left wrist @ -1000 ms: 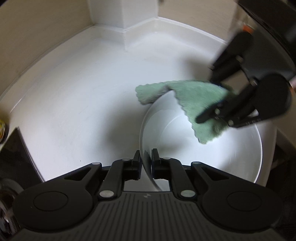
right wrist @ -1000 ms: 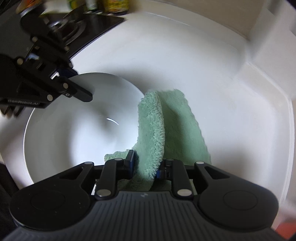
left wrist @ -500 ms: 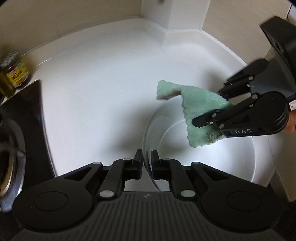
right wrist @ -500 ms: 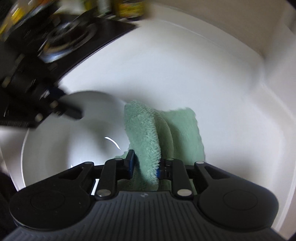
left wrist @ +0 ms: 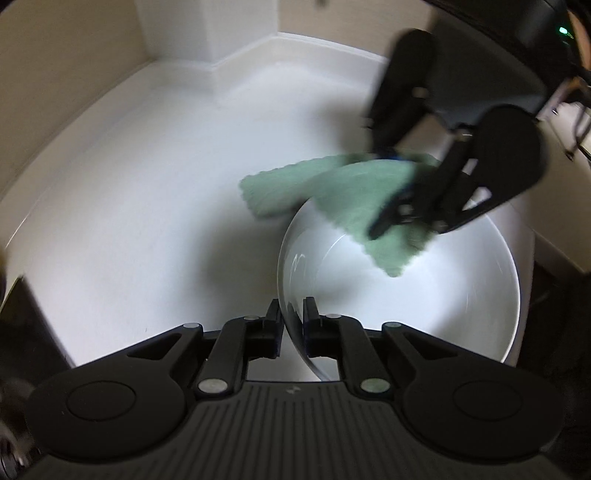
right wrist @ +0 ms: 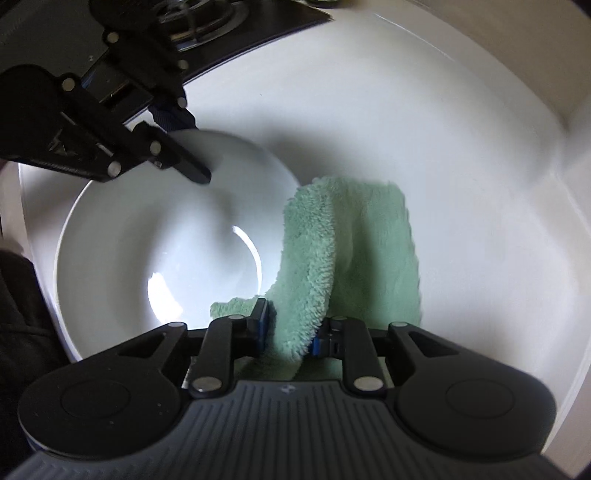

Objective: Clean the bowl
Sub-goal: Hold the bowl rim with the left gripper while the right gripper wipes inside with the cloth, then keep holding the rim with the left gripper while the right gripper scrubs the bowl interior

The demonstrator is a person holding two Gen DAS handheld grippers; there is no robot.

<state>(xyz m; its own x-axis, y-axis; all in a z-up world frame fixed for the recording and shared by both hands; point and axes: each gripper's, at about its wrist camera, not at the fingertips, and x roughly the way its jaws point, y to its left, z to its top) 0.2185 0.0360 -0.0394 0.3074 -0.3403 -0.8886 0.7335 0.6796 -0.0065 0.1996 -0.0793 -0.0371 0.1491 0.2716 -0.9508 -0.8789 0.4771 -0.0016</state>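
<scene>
A white bowl [left wrist: 424,295] sits on the white counter. My left gripper [left wrist: 292,321] is shut on its near rim; it also shows in the right wrist view [right wrist: 184,147], clamped on the bowl's [right wrist: 155,236] far left rim. My right gripper [right wrist: 290,328] is shut on a fluffy green cloth [right wrist: 351,251]. The cloth drapes over the bowl's right rim, part inside and part hanging outside. In the left wrist view the right gripper [left wrist: 384,195] holds the cloth [left wrist: 354,199] over the bowl's far rim.
The white counter [left wrist: 166,184] meets a beige wall [left wrist: 55,74] with a boxed corner column [left wrist: 207,29] at the back. A black stove top with a burner [right wrist: 207,22] lies behind the bowl in the right wrist view.
Both grippers have swung around, and the bowl has turned with the left one. The cloth has slid along the bowl's rim. Both grips are unchanged.
</scene>
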